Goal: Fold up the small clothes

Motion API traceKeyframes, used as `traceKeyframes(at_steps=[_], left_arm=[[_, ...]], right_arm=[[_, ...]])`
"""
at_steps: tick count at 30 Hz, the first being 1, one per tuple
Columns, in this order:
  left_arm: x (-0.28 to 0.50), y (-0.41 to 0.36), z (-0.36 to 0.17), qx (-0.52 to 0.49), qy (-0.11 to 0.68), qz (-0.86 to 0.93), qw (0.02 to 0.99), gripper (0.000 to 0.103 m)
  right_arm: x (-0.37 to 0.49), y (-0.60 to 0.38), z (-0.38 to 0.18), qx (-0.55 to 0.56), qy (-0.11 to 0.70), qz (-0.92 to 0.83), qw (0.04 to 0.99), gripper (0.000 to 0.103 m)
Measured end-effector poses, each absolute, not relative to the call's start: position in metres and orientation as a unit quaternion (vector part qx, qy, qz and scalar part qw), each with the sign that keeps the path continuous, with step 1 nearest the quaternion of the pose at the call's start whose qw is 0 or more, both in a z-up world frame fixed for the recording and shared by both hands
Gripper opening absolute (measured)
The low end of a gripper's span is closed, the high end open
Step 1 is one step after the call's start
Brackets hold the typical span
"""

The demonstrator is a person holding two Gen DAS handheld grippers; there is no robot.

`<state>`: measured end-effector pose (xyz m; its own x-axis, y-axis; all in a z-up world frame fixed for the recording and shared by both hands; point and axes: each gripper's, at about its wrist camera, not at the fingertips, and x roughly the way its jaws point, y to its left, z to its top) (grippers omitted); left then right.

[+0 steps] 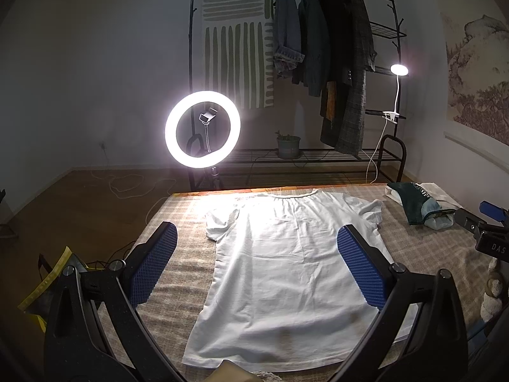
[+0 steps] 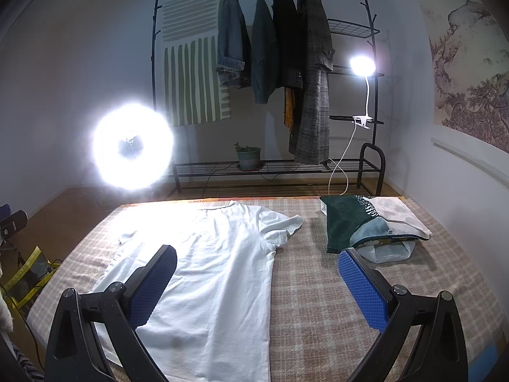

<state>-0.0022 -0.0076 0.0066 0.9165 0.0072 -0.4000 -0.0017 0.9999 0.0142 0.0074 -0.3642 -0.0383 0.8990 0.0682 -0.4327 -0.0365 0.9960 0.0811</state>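
Observation:
A white T-shirt (image 1: 286, 254) lies spread flat on the checked cloth of the table (image 1: 178, 280), collar at the far edge and hem toward me. My left gripper (image 1: 254, 238) hovers open above the shirt's lower half, its blue pads (image 1: 152, 264) wide apart and empty. In the right wrist view the same T-shirt (image 2: 210, 270) lies left of centre. My right gripper (image 2: 257, 264) is open over the shirt's right side and bare cloth, holding nothing. The right gripper's body (image 1: 490, 235) shows at the right edge of the left wrist view.
A pile of folded clothes (image 2: 366, 226), dark green, denim and white, sits at the table's far right. Beyond the table stand a lit ring light (image 1: 202, 129), a coat rack with hanging jackets (image 1: 318, 38), a clip lamp (image 2: 361, 63) and a potted plant (image 2: 248, 156). A yellow-trimmed bag (image 1: 47, 286) lies at the left.

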Motion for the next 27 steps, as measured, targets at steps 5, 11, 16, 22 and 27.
traceKeyframes(at_steps=[5, 11, 16, 22, 27], left_arm=[[-0.0024, -0.007, 0.0058, 0.006, 0.205, 0.002, 0.979, 0.102], [-0.0023, -0.0074, 0.0062, 0.007, 0.204, 0.002, 0.979, 0.102], [-0.0034, -0.0071, 0.0074, 0.006, 0.204, 0.001, 0.979, 0.102], [-0.0034, -0.0069, 0.0075, 0.005, 0.204, 0.001, 0.979, 0.102], [-0.0034, -0.0067, 0.0069, 0.006, 0.204, 0.001, 0.979, 0.102]], right_arm=[[0.0077, -0.3646, -0.038, 0.036, 0.223, 0.026, 0.974, 0.103], [0.0078, -0.3628, -0.0381, 0.035, 0.223, 0.028, 0.974, 0.103], [0.0091, -0.3598, -0.0391, 0.036, 0.225, 0.03, 0.973, 0.103], [0.0084, -0.3622, -0.0396, 0.038, 0.225, 0.032, 0.973, 0.103], [0.009, -0.3612, -0.0395, 0.038, 0.225, 0.035, 0.973, 0.103]])
